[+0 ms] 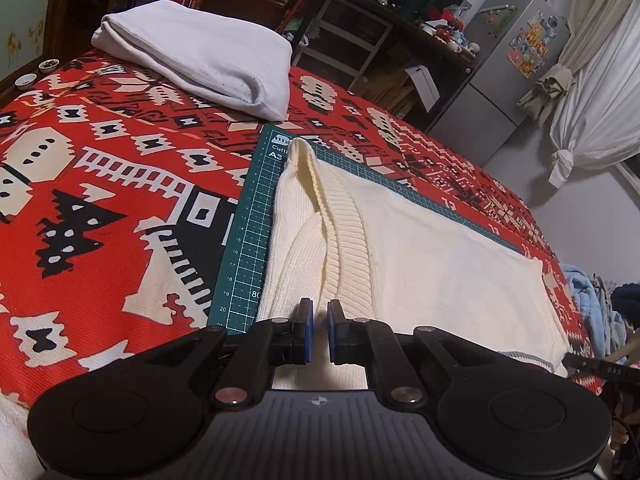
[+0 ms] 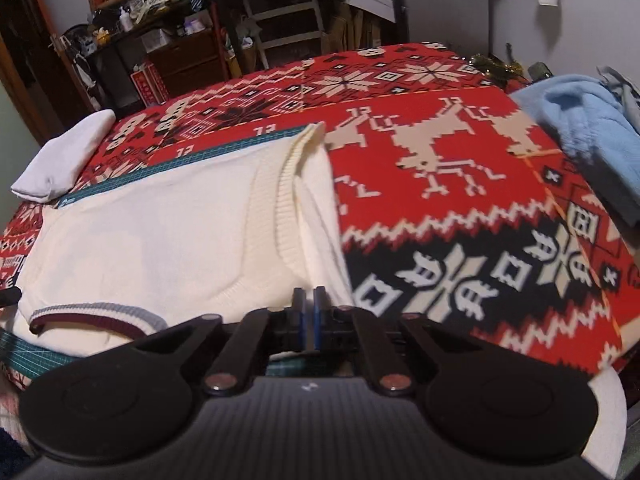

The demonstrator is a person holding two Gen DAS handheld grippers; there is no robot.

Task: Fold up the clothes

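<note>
Red patterned blanket (image 1: 100, 184) covers the bed, carrying a green cutting mat (image 1: 244, 240). On the mat lies the cream knitted sweater (image 1: 420, 248), partly folded. Left gripper (image 1: 319, 330): jaws nearly closed, pinching a cream fold. Right gripper (image 2: 308, 316): jaws almost shut at the sweater's edge; grip uncertain. Both are held low and level. Next move likely requires lifting both ends together across the body.
</note>
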